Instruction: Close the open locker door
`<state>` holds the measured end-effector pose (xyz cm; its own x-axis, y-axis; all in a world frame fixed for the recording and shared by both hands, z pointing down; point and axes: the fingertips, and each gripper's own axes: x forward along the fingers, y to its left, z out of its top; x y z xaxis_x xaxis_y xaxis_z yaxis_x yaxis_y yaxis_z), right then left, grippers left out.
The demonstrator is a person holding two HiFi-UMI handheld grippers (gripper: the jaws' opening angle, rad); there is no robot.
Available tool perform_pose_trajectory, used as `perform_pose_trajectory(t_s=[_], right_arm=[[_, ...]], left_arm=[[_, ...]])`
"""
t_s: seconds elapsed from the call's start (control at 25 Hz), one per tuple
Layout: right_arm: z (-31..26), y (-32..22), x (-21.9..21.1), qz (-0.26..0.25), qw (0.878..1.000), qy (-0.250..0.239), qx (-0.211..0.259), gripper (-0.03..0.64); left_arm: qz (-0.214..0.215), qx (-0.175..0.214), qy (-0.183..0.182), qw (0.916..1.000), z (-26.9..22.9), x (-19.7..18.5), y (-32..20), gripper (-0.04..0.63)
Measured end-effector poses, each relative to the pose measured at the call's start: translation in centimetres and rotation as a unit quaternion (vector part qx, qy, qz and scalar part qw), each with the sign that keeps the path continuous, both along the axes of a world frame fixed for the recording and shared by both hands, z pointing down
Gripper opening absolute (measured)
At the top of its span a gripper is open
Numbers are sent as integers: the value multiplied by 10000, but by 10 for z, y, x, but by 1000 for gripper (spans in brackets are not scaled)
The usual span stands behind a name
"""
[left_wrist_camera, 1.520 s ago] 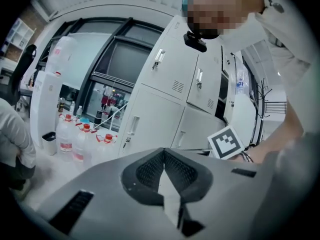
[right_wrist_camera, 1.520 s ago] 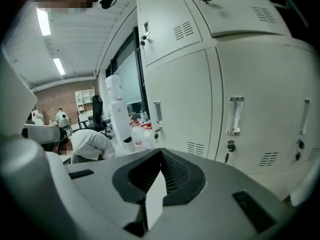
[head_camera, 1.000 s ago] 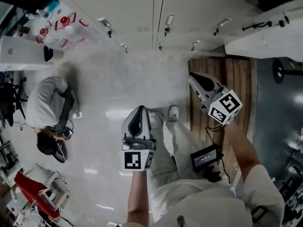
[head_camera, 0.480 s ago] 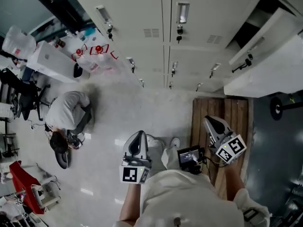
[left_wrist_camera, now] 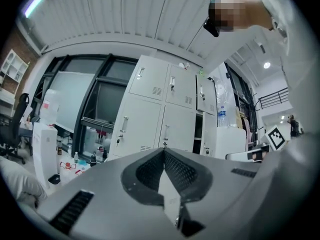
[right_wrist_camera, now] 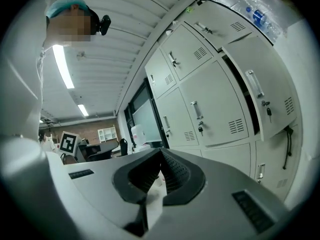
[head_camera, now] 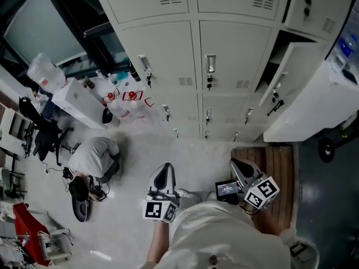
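A person in a grey top [head_camera: 92,157] crouches on the pale floor [head_camera: 140,156] at left, near a black office chair [head_camera: 45,133]. Wrapped bottles with red labels [head_camera: 128,101] stand beside a white box [head_camera: 78,98]. Wooden boards [head_camera: 283,161] lie at right, and a red object [head_camera: 25,220] at lower left.

A pale speckled floor [head_camera: 146,150] is seen; a slatted wooden platform [head_camera: 280,161] is laid on it; dark-framed windows [left_wrist_camera: 65,94] are set beside; ceiling tube lights [right_wrist_camera: 62,66] are lit.

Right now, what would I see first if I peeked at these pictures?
The wall of pale lockers fills the top of the head view, with one locker door open at the right. A person crouches on the floor at left. The left gripper and right gripper sit shut low down.
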<state>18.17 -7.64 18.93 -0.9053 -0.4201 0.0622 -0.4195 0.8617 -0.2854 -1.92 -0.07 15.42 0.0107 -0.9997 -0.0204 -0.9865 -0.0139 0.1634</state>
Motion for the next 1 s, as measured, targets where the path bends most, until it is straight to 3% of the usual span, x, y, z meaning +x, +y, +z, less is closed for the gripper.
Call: perform_pose_trajectory(t_s=[0.32, 1.0], right_arm=[[-44, 21, -30, -282, 9974, -130, 646, 26], [-32, 36, -12, -282, 9981, -119, 537, 26]], left_arm=[[163, 210, -87, 9996, -22, 12, 8, 8], [389, 234, -8, 9990, -22, 47, 16, 8]])
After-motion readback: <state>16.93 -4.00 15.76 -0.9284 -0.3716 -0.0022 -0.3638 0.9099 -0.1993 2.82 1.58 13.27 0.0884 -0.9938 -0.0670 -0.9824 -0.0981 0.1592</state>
